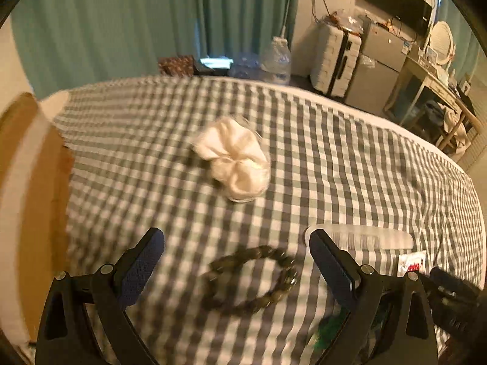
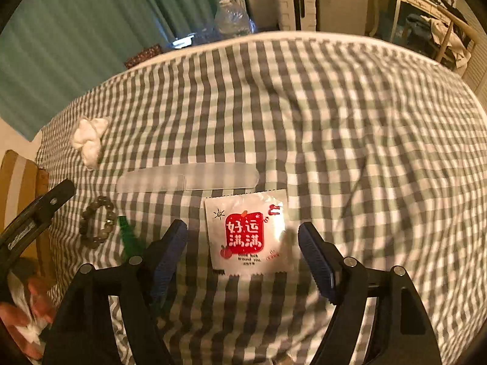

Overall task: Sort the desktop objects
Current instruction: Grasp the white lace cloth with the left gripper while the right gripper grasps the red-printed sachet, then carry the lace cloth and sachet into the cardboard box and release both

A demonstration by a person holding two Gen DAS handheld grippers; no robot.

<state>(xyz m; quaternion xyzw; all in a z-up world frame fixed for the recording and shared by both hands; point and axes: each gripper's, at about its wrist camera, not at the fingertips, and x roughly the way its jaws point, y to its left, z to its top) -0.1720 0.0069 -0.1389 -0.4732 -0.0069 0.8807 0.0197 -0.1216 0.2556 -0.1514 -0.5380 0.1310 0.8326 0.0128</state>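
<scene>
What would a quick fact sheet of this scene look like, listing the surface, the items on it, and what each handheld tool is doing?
surface: checked cloth
items: white scrunchie, bead bracelet, translucent comb, white packet with red label, small green object
left tool: open, above the bracelet, not touching it
right tool: open, above the packet, holding nothing
comb and packet: side by side, comb farther from the tool
background: green curtain, white suitcase

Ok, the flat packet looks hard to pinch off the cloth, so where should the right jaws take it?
Judging by its flat pose, take the white packet by its two long side edges, coming straight down; the right gripper already straddles it, open.
</scene>
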